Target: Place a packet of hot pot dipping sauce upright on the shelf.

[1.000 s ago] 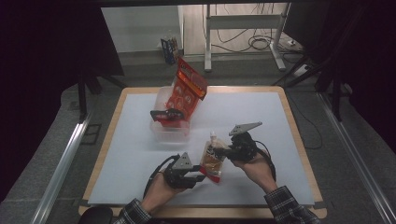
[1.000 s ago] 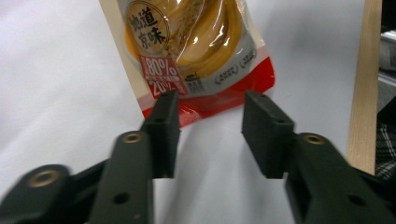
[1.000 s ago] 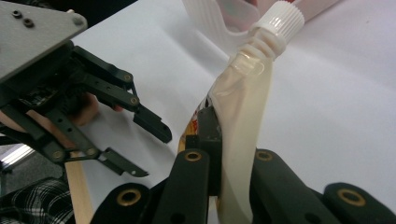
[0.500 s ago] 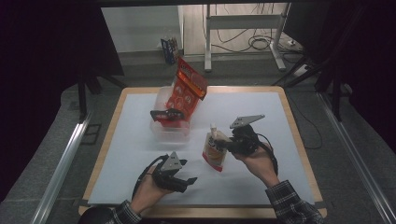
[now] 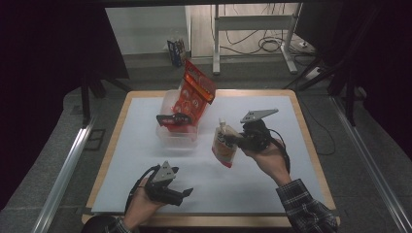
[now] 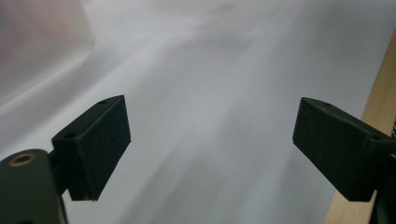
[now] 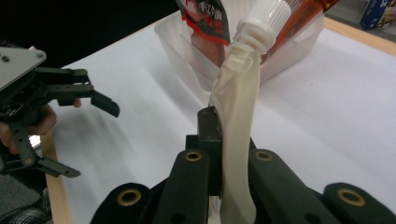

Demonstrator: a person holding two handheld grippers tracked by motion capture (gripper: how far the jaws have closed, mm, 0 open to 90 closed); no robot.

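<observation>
The right hand-held gripper [image 5: 236, 139] sits right of centre in the high view, its jaws pinching a spouted pouch [image 5: 224, 145] by one edge. In the right gripper view the pouch [image 7: 239, 116] rises edge-on between the two jaws, with its white cap [image 7: 267, 16] at the top of the frame. The pouch hangs clear of the worktop [image 5: 291, 121]. Its long axis runs nearly upright, cap up and tilted a little toward the tub [image 5: 178, 130], red bottom edge lowest.

The tub, a clear plastic one, lies up and to the left of the pouch in the high view, near it but apart. A big red bag [image 5: 193, 92] stands in it, leaning out over the far rim, so the open room seems to be at the tub's near side. From the gripper's own camera the tub [image 7: 299, 46] is straight ahead, just past the cap.

The left hand-held gripper [image 5: 184, 194] is in the lower left of the high view, low over the worktop. Its jaws are spread wide with nothing between them, as the left gripper view shows plainly. It is well apart from both pouch and tub.

The right hand is the nearer one, and I judge the coming move is a short carry up-left, dropping the pouch in beside the bag.
</observation>
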